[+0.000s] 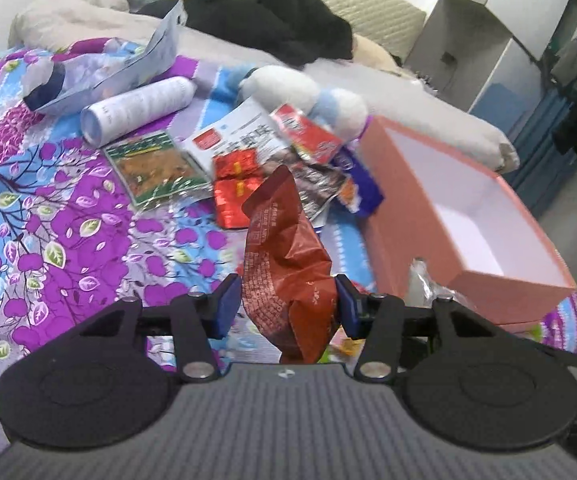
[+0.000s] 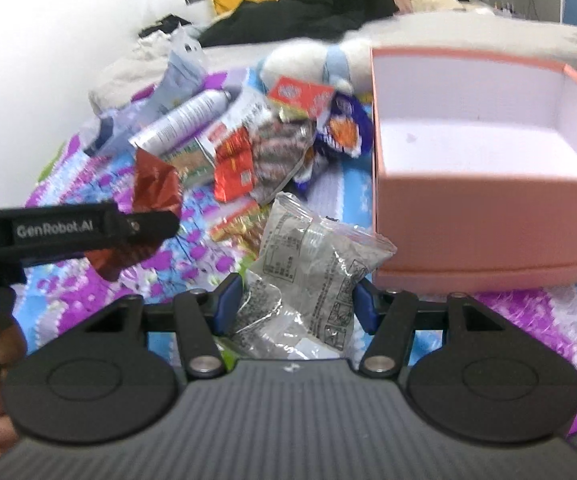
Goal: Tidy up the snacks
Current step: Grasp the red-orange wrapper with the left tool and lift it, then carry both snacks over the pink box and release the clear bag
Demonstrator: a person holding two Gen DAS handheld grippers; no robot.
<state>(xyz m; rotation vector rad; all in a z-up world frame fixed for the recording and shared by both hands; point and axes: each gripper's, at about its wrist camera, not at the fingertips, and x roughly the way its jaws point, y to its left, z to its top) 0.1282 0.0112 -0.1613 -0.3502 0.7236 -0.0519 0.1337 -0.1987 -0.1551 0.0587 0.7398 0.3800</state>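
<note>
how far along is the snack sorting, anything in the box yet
Barely begun. Done: nothing; the open pink cardboard box shows only its bare white inside. In hand: the left tool grips a crumpled red-brown foil snack bag, and the right tool grips a clear plastic packet with black print, both lifted off the bed. Left: the pile of packets beside the box, including the green-edged flat packet and red foil sachets.

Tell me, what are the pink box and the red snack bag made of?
The pink box looks like stiff cardboard: flat matte walls, sharp corners, a plain white inside. The red snack bag in the left tongs looks like thin plastic or foil film: it crinkles into sharp folds and shines a little.
</note>
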